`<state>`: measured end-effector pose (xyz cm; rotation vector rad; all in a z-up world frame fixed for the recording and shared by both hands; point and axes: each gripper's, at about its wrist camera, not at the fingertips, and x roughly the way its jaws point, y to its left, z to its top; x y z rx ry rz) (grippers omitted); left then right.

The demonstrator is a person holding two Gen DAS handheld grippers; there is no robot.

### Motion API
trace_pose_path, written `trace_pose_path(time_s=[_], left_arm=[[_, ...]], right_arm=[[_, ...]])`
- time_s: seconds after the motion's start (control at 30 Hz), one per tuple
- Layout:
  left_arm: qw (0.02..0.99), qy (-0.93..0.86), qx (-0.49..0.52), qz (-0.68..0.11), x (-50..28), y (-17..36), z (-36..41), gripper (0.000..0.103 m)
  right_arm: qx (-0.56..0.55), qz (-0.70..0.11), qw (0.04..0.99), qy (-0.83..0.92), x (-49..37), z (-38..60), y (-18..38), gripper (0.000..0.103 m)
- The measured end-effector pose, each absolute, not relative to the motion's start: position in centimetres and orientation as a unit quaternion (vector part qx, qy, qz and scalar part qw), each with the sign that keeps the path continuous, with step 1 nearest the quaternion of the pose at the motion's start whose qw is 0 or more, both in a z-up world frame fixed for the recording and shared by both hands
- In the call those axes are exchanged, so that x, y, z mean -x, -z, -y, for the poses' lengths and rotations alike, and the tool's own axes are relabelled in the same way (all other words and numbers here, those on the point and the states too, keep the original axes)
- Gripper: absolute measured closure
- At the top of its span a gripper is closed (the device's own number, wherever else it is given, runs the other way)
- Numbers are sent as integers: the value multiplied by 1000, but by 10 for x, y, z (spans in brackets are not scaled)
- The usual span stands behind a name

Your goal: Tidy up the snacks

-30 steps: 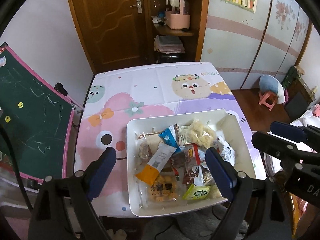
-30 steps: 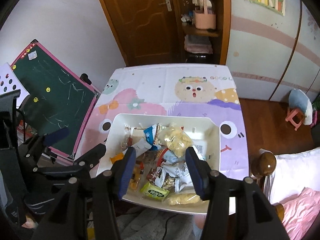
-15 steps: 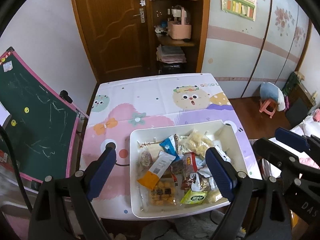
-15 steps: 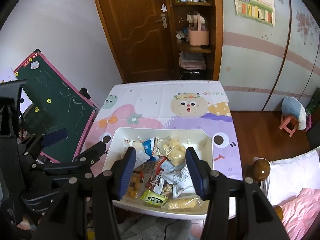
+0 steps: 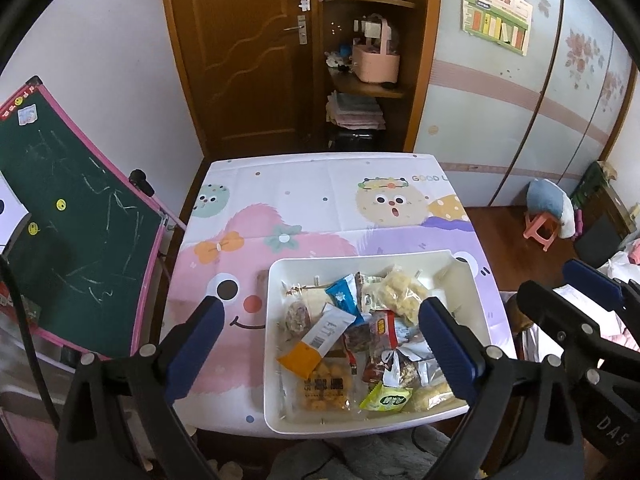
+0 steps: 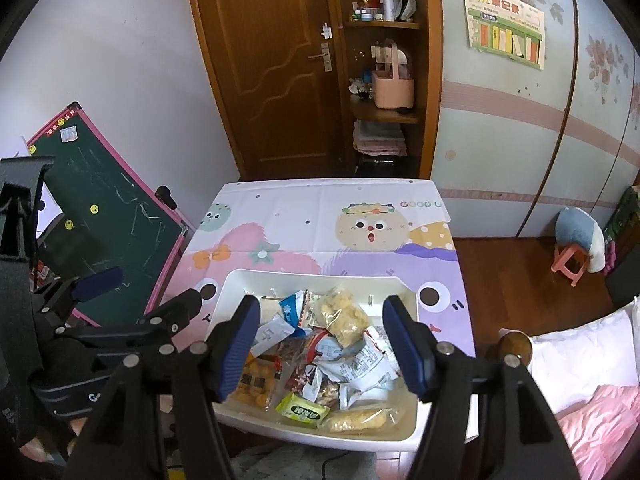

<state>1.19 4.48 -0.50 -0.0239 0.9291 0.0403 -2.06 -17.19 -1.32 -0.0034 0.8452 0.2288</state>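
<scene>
A white tray [image 5: 272, 360] heaped with wrapped snacks [image 5: 372, 332] sits at the counter's [image 5: 304, 200] near right corner. Above it hover the left tongs [image 5: 320, 340] and right tongs [image 6: 324, 344], both spread with nothing pinched, their jaws having just been opening. A chalkboard [image 5: 68, 220] leans beside the counter's left edge.

A small room with pale walls and a brown wooden door [image 5: 244, 56] – beside it corner shelves [image 5: 370, 40] hold a pink basket [image 5: 376, 62] and folded cloth. A green chalkboard [image 5: 68, 216] leans at the left – wardrobe doors [image 5: 520, 112] with flower prints stand at the right, a pink stool [image 5: 540, 232] on the wood floor [image 5: 504, 224]
</scene>
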Motion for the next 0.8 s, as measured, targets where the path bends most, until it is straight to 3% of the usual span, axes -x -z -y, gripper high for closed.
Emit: trace_pose_path(time_s=[0.8], left_arm=[[885, -49, 19, -462, -13, 13, -52, 5]], right_arm=[[10, -420, 902, -95, 9, 171, 15, 39]])
